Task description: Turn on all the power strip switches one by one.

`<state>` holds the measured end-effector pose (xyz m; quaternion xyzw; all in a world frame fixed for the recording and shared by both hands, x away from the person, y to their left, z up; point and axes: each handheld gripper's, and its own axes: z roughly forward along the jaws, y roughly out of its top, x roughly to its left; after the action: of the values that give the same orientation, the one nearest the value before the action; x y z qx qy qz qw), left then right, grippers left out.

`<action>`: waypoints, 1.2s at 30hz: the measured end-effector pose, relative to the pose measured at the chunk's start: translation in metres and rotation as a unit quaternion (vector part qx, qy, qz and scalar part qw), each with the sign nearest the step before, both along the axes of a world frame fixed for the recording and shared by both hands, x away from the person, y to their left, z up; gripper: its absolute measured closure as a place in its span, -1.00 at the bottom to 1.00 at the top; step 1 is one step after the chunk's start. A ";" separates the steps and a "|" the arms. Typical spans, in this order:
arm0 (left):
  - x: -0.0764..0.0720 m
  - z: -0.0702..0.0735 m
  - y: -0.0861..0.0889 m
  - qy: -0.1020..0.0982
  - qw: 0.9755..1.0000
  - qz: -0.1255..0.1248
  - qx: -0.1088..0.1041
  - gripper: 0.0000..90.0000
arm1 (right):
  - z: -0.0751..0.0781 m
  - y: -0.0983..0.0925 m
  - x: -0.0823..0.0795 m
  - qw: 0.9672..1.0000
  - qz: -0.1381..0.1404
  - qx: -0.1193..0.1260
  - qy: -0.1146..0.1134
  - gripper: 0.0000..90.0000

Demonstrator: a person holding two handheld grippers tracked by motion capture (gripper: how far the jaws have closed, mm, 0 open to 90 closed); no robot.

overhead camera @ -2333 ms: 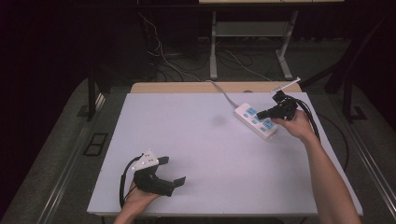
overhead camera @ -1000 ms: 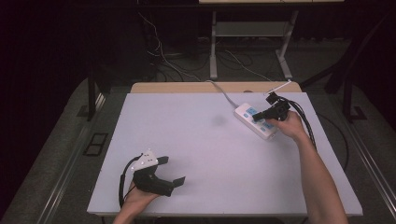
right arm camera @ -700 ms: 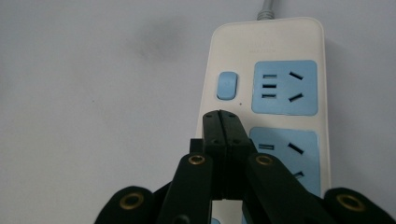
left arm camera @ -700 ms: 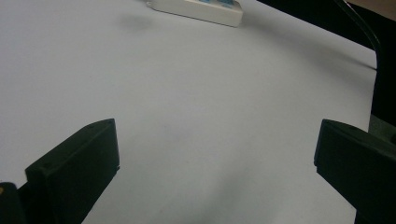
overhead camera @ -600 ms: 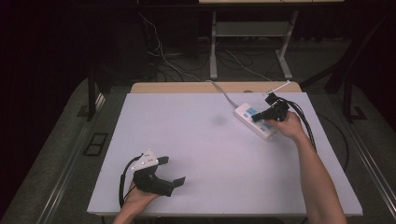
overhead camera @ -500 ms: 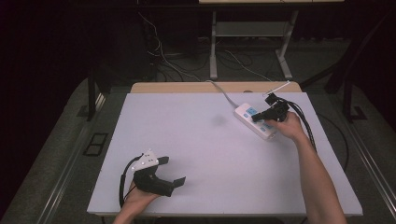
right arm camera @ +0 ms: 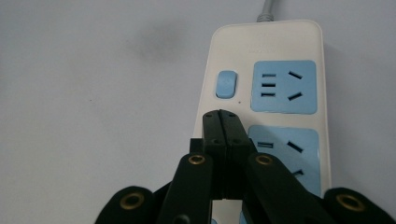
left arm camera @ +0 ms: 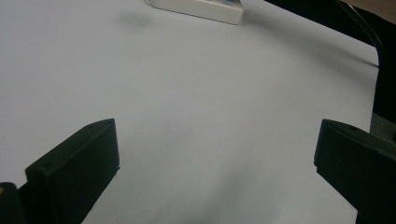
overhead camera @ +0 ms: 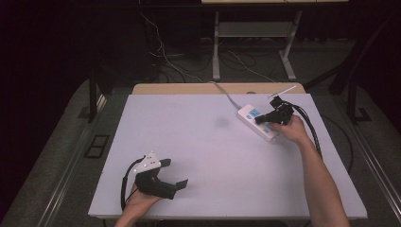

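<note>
Right gripper (right arm camera: 221,122), jaws pressed together and empty, poised over power strip (right arm camera: 266,46), its switch (right arm camera: 226,84) just ahead, likely next press; left gripper (overhead camera: 161,176) spread wide, idle.

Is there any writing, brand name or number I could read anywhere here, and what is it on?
None can be read.
Power strip: a faint embossed line near its cord end, too blurred to read.
Blue switch and blue socket panels: no readable marks.
Both tools, left and right: no labels seen.
</note>
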<state>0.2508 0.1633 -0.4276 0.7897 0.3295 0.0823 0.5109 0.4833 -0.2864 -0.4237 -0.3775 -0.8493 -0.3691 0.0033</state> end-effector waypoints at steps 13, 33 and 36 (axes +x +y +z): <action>0.000 0.000 0.000 0.001 1.000 -0.001 0.002 -1.00 | 0.000 0.001 0.001 1.000 -0.005 -0.004 0.008 1.00; 0.001 0.000 0.001 0.001 1.000 0.001 -0.003 -1.00 | 0.012 0.006 -0.001 0.999 0.001 -0.045 -0.009 1.00; 0.000 0.000 0.001 0.001 1.000 0.001 -0.003 -1.00 | 0.017 0.005 -0.001 0.999 0.000 -0.043 -0.010 1.00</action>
<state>0.2513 0.1644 -0.4274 0.7878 0.3309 0.0814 0.5131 0.4827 -0.2816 -0.4070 -0.3736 -0.8644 -0.3357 -0.0220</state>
